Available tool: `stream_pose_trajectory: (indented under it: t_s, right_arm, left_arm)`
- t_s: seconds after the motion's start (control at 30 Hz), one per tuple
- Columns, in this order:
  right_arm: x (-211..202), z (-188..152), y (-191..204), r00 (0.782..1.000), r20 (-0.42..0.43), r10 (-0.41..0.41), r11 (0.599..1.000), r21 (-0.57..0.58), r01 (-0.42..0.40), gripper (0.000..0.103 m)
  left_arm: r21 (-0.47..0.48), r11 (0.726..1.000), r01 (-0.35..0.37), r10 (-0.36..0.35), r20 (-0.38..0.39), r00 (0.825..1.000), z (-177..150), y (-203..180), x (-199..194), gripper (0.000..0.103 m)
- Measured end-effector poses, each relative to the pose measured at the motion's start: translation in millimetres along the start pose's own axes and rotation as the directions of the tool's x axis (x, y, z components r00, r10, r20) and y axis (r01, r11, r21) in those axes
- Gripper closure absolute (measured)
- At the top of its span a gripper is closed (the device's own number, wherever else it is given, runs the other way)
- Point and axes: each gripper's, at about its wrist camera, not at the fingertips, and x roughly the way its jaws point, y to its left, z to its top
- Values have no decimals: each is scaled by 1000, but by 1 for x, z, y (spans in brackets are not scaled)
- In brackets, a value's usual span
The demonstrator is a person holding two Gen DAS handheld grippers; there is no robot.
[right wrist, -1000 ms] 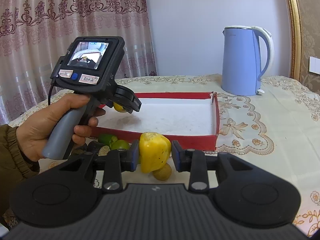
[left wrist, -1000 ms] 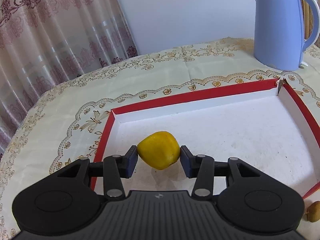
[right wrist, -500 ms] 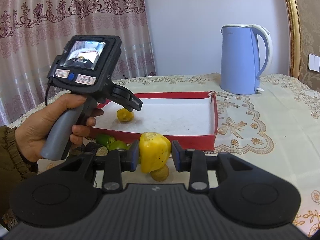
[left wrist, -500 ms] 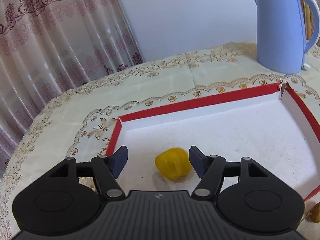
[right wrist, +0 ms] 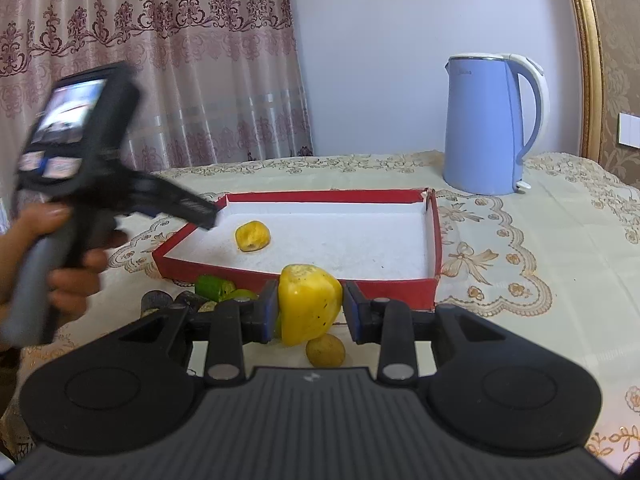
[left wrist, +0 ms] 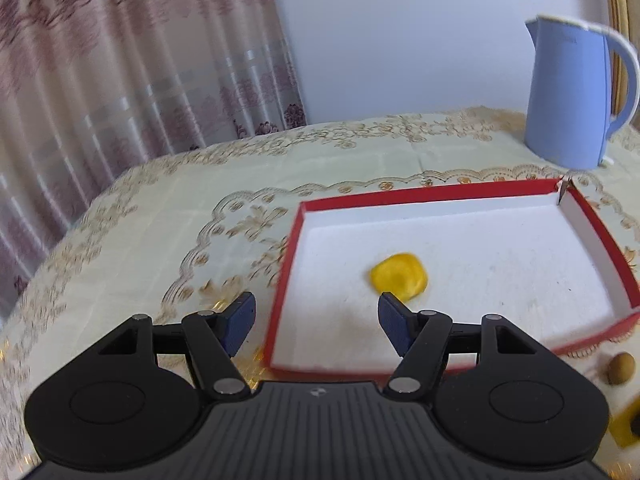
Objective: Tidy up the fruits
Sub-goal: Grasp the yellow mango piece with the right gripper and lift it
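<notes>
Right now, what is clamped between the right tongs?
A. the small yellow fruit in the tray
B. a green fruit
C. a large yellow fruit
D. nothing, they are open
C: the right tongs press on both sides of the large yellow fruit, held in front of the red tray.

The left tool (right wrist: 200, 216) looks smeared in the right wrist view, and the hand (right wrist: 60, 264) holding it is fuzzy and cut off by the picture's edge. The dark and green fruits (right wrist: 208, 292) sit partly behind the right tool (right wrist: 310, 312). In the left wrist view, a yellow thing (left wrist: 626, 424) is cut off at the edge. The curtain (left wrist: 120, 80) is blurry.
</notes>
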Motion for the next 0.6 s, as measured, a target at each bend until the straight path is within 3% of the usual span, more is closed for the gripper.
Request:
stream_pose_trajectory:
  t_s: [0.23, 0.6]
  right_arm:
    - [6, 4, 11, 1000, 0, 7, 1000, -15, -7, 71]
    - [15, 18, 19, 1000, 19, 8, 999, -41, -7, 71]
  left_arm:
    - [-76, 997, 16, -17, -7, 1000, -32, 30, -24, 36]
    - [-64, 997, 45, -47, -28, 998, -57, 39, -34, 36]
